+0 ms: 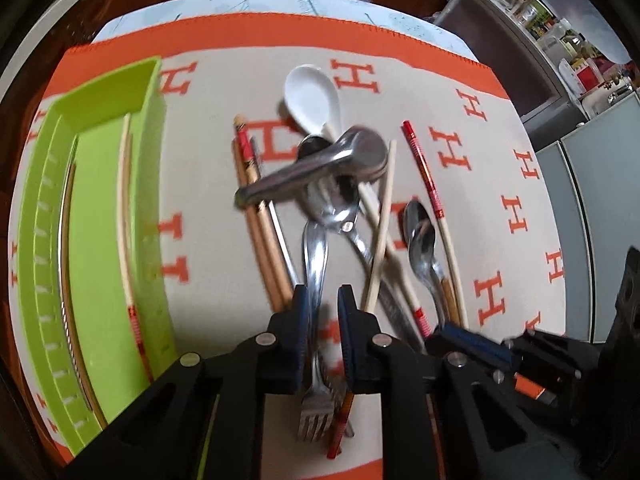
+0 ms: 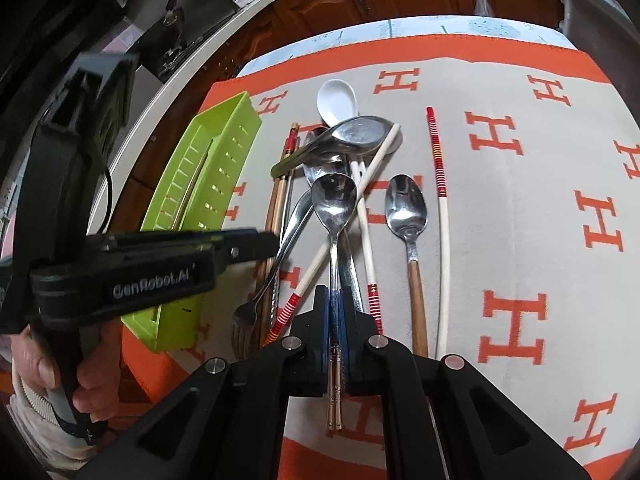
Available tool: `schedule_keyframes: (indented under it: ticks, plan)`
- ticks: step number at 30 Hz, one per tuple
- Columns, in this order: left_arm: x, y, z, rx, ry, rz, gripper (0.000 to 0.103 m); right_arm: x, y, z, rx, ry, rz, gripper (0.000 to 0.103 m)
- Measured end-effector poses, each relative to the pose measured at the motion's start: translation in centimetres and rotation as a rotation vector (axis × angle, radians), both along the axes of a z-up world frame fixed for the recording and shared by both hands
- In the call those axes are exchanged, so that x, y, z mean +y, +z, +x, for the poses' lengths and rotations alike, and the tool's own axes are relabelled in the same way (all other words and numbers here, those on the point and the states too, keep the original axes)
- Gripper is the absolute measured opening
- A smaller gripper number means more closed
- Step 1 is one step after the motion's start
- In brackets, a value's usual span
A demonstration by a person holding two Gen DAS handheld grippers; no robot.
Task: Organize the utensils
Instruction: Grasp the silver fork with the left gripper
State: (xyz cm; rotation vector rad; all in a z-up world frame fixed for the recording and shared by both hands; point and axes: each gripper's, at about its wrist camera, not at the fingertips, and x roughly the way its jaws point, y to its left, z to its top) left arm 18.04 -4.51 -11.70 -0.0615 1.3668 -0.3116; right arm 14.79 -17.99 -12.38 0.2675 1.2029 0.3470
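A pile of utensils lies on the H-patterned cloth (image 1: 208, 272). My left gripper (image 1: 323, 296) points down over a steel fork (image 1: 316, 264). The fork's handle runs between the fingers beside the left pad, with a gap to the right pad, and its tines lie below. Seen from the right wrist view, the left gripper (image 2: 268, 240) reaches in from the left. My right gripper (image 2: 333, 294) is shut on the thin handle of a steel spoon (image 2: 334, 200), whose bowl points away. A green tray (image 1: 100, 220) on the left holds a red-banded chopstick (image 1: 126, 216) and another stick.
The pile includes a white ceramic spoon (image 2: 338, 100), a steel soup spoon (image 2: 360, 132), a wood-handled spoon (image 2: 404, 204), and several chopsticks, one (image 2: 440, 208) off to the right. A person's hand (image 2: 40, 368) grips the left tool. Cabinets stand behind the table.
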Motion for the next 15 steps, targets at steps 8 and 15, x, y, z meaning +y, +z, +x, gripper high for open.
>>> schedule_keyframes:
  ticks: [8,15]
  plan:
    - [-0.6,-0.5,-0.5,0.034,-0.03,0.029,0.011,-0.6,0.6,-0.6,-0.006,-0.011,0.016,0.004]
    - [1.0,-1.3,-2.3,0.088,-0.04,0.06,0.011,-0.7,1.1,-0.7,-0.019,-0.003,0.029,0.004]
